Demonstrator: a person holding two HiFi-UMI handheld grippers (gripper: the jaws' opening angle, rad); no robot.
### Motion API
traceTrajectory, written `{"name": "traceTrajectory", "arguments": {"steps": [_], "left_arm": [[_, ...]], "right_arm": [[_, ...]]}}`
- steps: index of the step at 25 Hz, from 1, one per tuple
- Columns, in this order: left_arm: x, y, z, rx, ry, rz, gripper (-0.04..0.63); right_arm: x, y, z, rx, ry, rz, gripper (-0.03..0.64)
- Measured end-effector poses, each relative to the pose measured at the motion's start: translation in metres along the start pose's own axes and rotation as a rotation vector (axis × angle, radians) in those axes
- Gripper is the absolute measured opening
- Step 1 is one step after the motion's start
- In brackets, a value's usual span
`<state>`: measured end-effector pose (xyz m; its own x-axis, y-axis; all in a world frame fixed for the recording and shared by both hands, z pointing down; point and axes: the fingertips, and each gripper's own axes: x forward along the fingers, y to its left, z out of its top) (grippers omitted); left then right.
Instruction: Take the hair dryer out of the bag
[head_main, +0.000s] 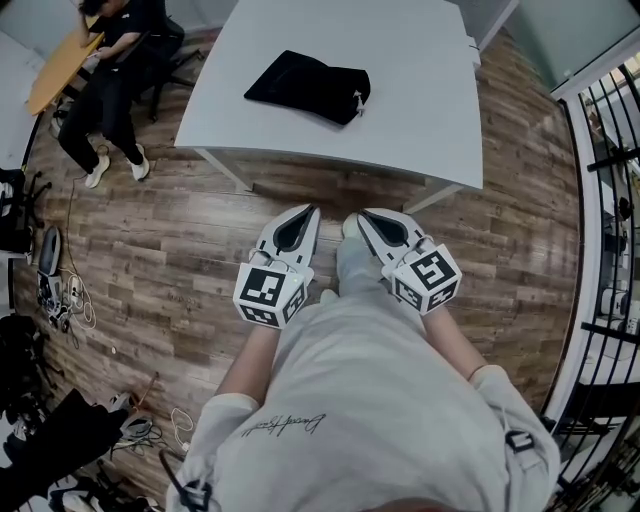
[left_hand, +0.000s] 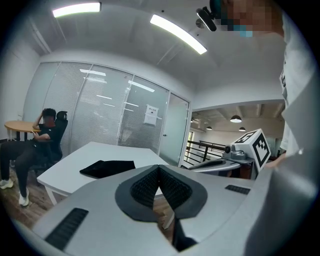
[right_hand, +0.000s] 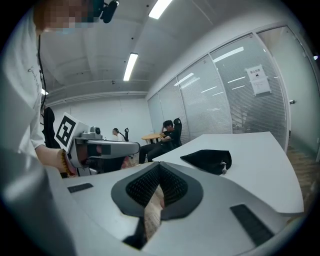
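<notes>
A black drawstring bag (head_main: 308, 87) lies flat on the white table (head_main: 420, 110); it also shows as a dark shape in the left gripper view (left_hand: 107, 168) and the right gripper view (right_hand: 207, 160). No hair dryer is visible; the bag hides whatever is inside. My left gripper (head_main: 312, 210) and right gripper (head_main: 362, 214) hang side by side over the wooden floor, short of the table's near edge, pointing toward it. Both are shut with nothing between the pads. Each gripper sees the other beside it.
A person in black sits on a chair (head_main: 110, 80) at the far left by a round wooden table (head_main: 60, 70). Cables and gear (head_main: 55, 290) litter the floor at left. A black railing (head_main: 610, 200) runs along the right. Glass partition walls (left_hand: 100, 110) stand behind the table.
</notes>
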<state>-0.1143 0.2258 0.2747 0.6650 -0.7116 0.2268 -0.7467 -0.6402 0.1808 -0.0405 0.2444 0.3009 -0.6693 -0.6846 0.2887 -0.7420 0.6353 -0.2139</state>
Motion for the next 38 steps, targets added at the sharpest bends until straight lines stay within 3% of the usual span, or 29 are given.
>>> {"name": "traceTrajectory", "arguments": {"steps": [24, 38], "left_arm": [[0.162, 0.082, 0.053, -0.023, 0.016, 0.008, 0.012], [0.22, 0.112, 0.074, -0.028, 0.014, 0.042, 0.012]], "right_arm": [[0.106, -0.151, 0.061, 0.026, 0.024, 0.056, 0.025], [0.146, -0.21, 0.083, 0.018, 0.057, 0.11, 0.025]]}}
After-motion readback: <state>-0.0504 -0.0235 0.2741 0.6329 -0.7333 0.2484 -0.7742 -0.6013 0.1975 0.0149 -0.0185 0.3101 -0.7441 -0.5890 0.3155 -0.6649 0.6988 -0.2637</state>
